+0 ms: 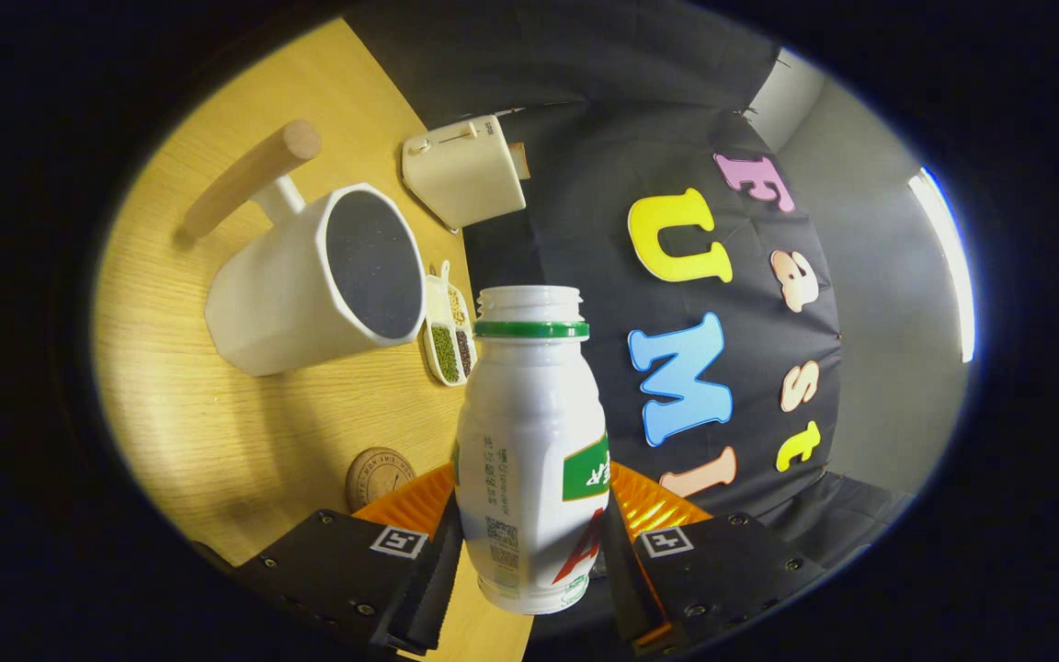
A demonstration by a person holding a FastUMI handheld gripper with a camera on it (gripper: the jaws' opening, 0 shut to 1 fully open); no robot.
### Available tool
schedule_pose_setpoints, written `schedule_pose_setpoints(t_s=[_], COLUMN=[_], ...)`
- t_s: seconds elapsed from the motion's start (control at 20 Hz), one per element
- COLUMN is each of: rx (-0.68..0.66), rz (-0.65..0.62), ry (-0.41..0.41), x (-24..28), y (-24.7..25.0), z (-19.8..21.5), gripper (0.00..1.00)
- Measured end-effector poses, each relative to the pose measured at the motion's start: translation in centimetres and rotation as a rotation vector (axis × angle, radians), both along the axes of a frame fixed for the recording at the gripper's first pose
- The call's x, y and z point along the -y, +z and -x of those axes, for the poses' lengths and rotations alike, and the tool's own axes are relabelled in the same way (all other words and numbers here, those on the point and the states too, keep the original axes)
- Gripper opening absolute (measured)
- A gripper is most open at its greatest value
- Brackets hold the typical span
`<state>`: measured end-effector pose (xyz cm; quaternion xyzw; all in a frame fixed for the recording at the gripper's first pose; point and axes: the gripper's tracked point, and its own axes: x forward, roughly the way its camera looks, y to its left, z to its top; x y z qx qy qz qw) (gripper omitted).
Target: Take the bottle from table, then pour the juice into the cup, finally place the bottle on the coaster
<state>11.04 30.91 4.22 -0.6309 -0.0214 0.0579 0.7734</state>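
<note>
My gripper (pixel 529 533) is shut on a white plastic bottle (pixel 529 432) with a green neck ring and no cap, both fingers pressing its lower body. The bottle is lifted off the wooden table (pixel 217 432) and the whole view is rolled sideways. A white faceted cup (pixel 318 280) with a dark inside and a wooden handle stands beyond the fingers, to the left of the bottle's mouth. A round brown coaster (pixel 378 476) lies on the table just ahead of the left finger, partly hidden by it.
A cream toaster-like appliance (pixel 463 170) stands at the table's far edge by the black cloth wall. A small white divided dish (pixel 449 336) with green and dark grains sits between the cup and the bottle's neck.
</note>
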Motion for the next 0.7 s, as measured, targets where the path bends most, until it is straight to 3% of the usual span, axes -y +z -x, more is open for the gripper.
schedule_pose_setpoints(t_s=[0.7], rx=[0.040], rz=[0.170], ry=[-0.002], x=[-0.14], y=[0.15], z=[-0.45], gripper=[0.69])
